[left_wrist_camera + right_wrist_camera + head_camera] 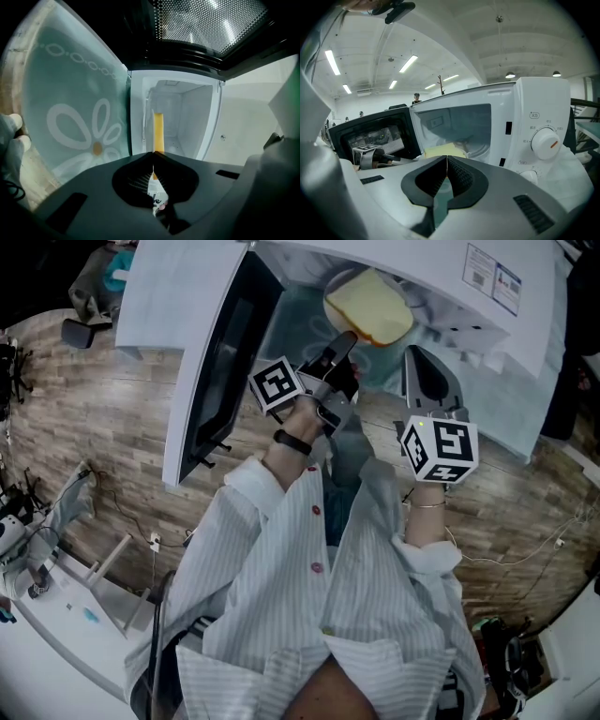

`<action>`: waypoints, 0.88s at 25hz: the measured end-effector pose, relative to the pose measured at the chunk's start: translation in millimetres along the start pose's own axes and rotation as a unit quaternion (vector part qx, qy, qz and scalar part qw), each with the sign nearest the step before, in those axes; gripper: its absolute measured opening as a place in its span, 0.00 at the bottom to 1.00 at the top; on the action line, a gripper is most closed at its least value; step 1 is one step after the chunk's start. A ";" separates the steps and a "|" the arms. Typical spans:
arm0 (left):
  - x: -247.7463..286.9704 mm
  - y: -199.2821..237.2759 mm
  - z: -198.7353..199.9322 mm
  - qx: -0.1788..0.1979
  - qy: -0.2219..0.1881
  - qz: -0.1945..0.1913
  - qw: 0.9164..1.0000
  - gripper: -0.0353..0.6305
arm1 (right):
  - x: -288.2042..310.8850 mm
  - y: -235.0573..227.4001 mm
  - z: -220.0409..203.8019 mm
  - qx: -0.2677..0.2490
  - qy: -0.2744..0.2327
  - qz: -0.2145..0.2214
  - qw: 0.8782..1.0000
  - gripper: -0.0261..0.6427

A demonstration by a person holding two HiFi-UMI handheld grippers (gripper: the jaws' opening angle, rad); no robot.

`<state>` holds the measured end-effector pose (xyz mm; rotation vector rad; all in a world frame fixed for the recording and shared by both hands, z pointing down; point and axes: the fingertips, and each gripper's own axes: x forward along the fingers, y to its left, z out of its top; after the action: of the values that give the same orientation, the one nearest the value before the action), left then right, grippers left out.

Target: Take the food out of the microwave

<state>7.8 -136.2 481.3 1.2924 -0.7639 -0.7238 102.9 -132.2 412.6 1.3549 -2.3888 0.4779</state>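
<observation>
Left gripper (153, 158): your jaws pinch the slice (368, 307) by its edge at the microwave (487, 296) mouth, likely to draw it clear past the door (216, 362) | right gripper (446, 159): jaws pressed together, empty, parked aside.

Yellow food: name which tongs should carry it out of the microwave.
Left. The left tongs are shut on the yellow food at the mouth of the open microwave. The right tongs are shut on nothing, outside its front.
</observation>
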 end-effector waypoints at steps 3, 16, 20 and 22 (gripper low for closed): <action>-8.7 -1.9 -2.0 0.002 0.002 -0.004 1.000 0.07 | -5.0 3.9 0.4 -0.001 -0.002 -0.001 1.000 0.08; -26.5 -13.6 -5.8 0.026 0.015 -0.009 0.999 0.07 | -19.8 9.2 -4.3 -0.002 -0.006 -0.004 1.000 0.08; -33.9 -25.3 -6.4 0.038 0.020 -0.010 0.999 0.07 | -26.2 8.9 1.7 -0.005 -0.011 -0.007 1.000 0.08; -38.5 -31.8 -8.5 0.037 0.021 -0.013 0.999 0.07 | -29.6 7.1 5.6 -0.005 -0.014 -0.009 1.000 0.08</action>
<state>-8.3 -104.1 445.6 1.3820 -0.7472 -0.6934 110.2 -109.2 393.2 1.3857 -2.3962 0.4441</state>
